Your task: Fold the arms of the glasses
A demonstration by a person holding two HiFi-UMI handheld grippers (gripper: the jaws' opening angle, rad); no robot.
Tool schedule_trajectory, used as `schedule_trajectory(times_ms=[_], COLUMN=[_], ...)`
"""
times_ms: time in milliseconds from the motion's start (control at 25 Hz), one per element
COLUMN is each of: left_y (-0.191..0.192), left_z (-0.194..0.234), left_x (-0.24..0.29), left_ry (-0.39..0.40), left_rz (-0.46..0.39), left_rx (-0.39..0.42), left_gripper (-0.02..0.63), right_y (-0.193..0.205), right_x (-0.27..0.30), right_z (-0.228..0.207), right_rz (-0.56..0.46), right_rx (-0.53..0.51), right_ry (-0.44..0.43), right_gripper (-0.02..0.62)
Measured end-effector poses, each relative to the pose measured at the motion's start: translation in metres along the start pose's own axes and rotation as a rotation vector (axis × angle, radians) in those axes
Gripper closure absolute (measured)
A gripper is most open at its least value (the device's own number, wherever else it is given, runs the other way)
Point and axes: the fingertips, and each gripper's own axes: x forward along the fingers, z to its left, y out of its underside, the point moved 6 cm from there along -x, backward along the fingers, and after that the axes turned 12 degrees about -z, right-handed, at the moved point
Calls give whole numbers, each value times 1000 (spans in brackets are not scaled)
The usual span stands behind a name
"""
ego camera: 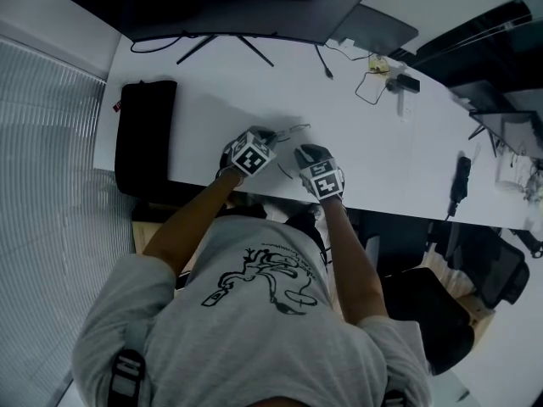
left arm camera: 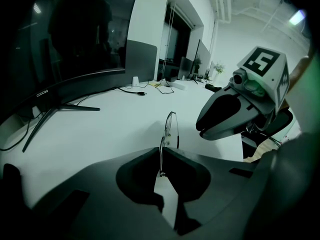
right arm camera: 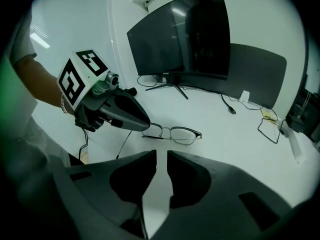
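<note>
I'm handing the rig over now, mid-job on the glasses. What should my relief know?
Left gripper: shut on the glasses at one end of the frame, held over the table.
Right gripper: open, empty, short of the glasses.
Done: the far arm looks folded behind the lenses, though that isn't certain.
Left to do: the arm running back between the left jaws is out; fold it in.

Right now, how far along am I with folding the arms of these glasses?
Done: nothing I can confirm. In hand: the left gripper is shut on the glasses at the frame; the right gripper is open, empty, just short of them. To do: one arm sticks out from the frame, unfolded; the other arm's state is unclear.
</note>
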Motion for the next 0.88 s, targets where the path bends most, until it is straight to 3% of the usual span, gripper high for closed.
schedule_trajectory(times_ms=[880], left_y=[-3], left_z=[7], left_x=[6], left_ry=[-14], left_rz=[6], left_rx=[-2], left_gripper=[569], right_y=[8], right_x=[-7], right_z=[46], right_rz=[15], right_rx=[4], right_ry=[-40], right_gripper=[359])
